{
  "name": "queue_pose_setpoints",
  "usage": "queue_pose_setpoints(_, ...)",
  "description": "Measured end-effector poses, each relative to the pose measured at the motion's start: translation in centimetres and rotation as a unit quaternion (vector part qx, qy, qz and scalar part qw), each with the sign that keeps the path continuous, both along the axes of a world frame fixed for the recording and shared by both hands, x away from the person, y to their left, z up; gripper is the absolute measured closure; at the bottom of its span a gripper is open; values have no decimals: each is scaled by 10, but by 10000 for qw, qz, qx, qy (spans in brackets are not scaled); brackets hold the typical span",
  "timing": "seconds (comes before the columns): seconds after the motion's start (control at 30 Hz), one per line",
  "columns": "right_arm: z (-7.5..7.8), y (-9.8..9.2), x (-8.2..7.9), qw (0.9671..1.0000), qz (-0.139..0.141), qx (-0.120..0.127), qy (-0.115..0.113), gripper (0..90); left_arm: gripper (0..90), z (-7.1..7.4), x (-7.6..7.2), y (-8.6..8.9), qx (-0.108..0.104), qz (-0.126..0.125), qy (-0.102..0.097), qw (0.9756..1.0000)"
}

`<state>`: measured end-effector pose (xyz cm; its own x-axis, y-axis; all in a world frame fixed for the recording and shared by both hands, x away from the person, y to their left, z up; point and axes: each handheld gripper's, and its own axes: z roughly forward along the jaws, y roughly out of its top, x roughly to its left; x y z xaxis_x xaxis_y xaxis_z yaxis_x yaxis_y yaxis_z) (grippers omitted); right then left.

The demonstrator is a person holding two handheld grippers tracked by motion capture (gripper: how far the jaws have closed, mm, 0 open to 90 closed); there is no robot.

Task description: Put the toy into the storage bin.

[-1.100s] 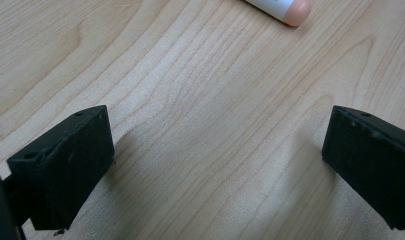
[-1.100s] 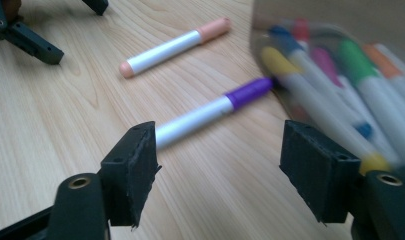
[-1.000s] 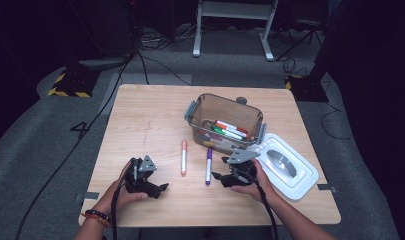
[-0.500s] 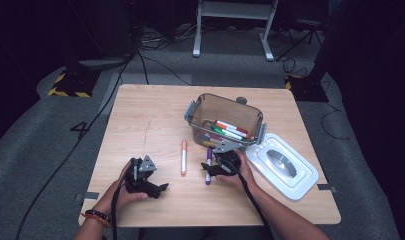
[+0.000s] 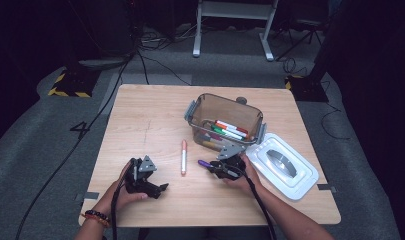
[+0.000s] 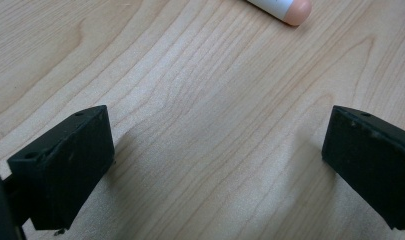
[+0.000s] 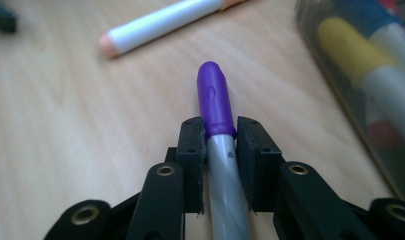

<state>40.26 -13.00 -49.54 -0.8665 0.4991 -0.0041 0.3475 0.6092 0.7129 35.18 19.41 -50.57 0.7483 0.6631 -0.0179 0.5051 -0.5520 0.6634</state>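
The right gripper (image 7: 221, 131) has just been closing and is now pinching the grey purple-capped marker (image 7: 216, 102) lying on the wooden table (image 5: 150, 120), its long axis running along the jaws. The clear brown plastic bin of markers (image 5: 225, 122) is sitting just beyond. The left gripper (image 6: 217, 165) is hovering spread and empty, farther off.

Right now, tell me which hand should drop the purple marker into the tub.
Right. The right gripper is shut on the purple marker, close beside the marker tub. The left gripper rests open over bare table, farther from the tub.

Dark room, grey carpet (image 5: 50, 150)
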Motion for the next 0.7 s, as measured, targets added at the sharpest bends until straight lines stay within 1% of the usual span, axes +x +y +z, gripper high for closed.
queue_pose_setpoints(0.03,0,0,0,10000,0,0,0,738,5,0,0,0,0,0,0,10000)
queue_pose_setpoints(0.07,1,-10,-8,9998,215,-35,50,738,5,0,0,0,9,0,-1,10000)
queue_pose_setpoints(0.1,1,-14,-11,9996,273,-45,30,737,5,0,0,0,4,-2,2,10000)
queue_pose_setpoints(0.2,1,-32,-23,9991,410,40,125,737,5,0,0,0,7,-5,1,10000)
queue_pose_setpoints(0.27,1,-43,-31,9989,445,-23,114,737,5,0,0,0,5,-3,2,10000)
queue_pose_setpoints(0.3,2,-48,-35,9987,494,-64,60,736,5,0,0,0,9,-7,-7,10000)
queue_pose_setpoints(0.33,2,-52,-37,9988,480,-75,58,736,5,0,0,0,5,-4,1,10000)
queue_pose_setpoints(0.4,1,-58,-39,9989,445,9,125,719,5,0,0,0,14,-10,-6,10000)
queue_pose_setpoints(0.47,1,-59,-40,9990,426,6,113,703,5,0,0,0,15,-11,-6,10000)
queue_pose_setpoints(0.53,1,-57,-40,9986,511,-29,86,649,5,0,0,0,16,-22,0,10000)
queue_pose_setpoints(0.57,1,-57,-40,9986,511,-29,86,649,5,0,0,0,16,-22,0,10000)
queue_pose_setpoints(0.63,1,-54,-39,9986,518,-30,50,611,4,0,1,0,14,-27,-4,10000)
queue_pose_setpoints(0.7,0,-49,-38,9987,505,-34,12,595,4,0,1,0,18,-28,-3,10000)
